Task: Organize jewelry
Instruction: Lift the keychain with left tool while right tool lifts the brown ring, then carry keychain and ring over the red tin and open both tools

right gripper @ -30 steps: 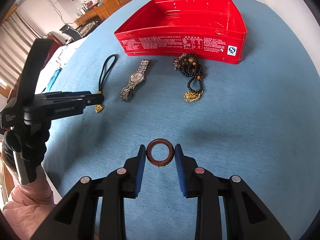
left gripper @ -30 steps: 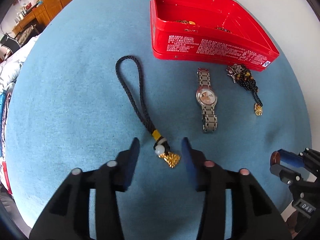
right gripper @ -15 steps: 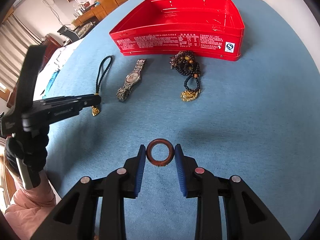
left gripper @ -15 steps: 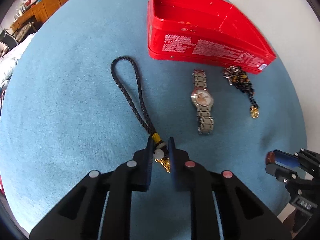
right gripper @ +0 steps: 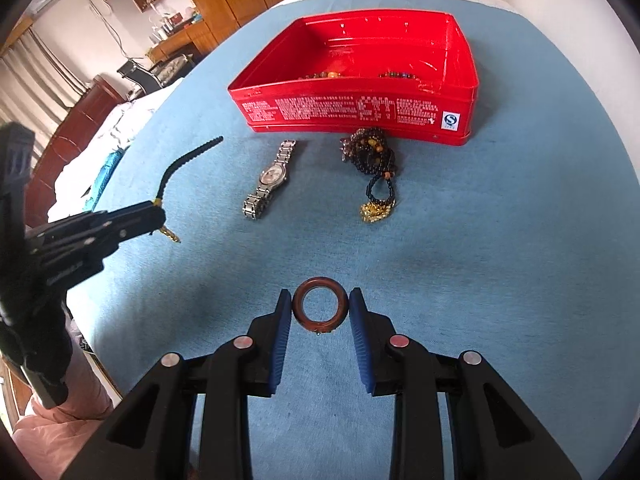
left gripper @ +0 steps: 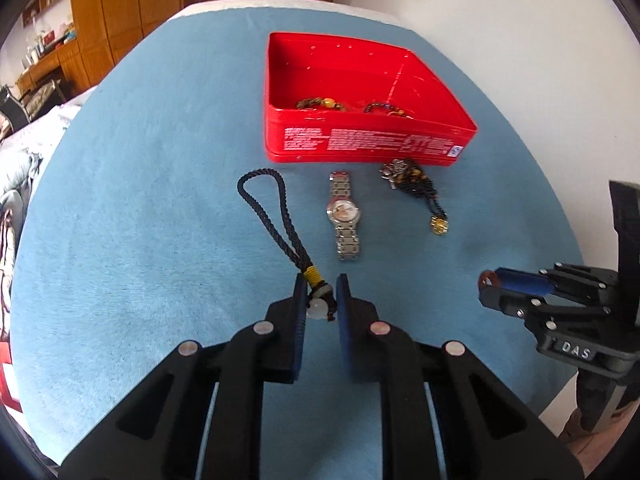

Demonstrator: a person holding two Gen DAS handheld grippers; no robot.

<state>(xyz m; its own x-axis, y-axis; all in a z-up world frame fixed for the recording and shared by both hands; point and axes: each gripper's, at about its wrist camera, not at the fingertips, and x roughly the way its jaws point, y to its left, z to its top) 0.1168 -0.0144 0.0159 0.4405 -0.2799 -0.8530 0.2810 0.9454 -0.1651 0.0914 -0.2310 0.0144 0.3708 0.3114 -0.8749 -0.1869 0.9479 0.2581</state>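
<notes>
The red tin point(right gripper: 360, 114) hid most of its beads. The left gripper point(left gripper: 320, 300) had its fingers clamped on the cord charm point(left gripper: 276, 220) (gold tassel tucked underneath), loop trailing toward the tin. The right gripper point(right gripper: 320, 316) fingers held the brown ring point(right gripper: 320, 310).

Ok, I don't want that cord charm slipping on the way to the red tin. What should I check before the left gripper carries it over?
1. Left gripper shut on the cord charm: ok, pads pinch its white bead.
2. Charm clear of the blue cloth: ok; the right view shows its gold end hanging free.
3. Cord loop free of the watch: ok, apart.
4. Space in the red tin: ok, only a few beaded pieces along its near wall.
5. Right gripper out of the path: ok, low and near, around the brown ring.
</notes>
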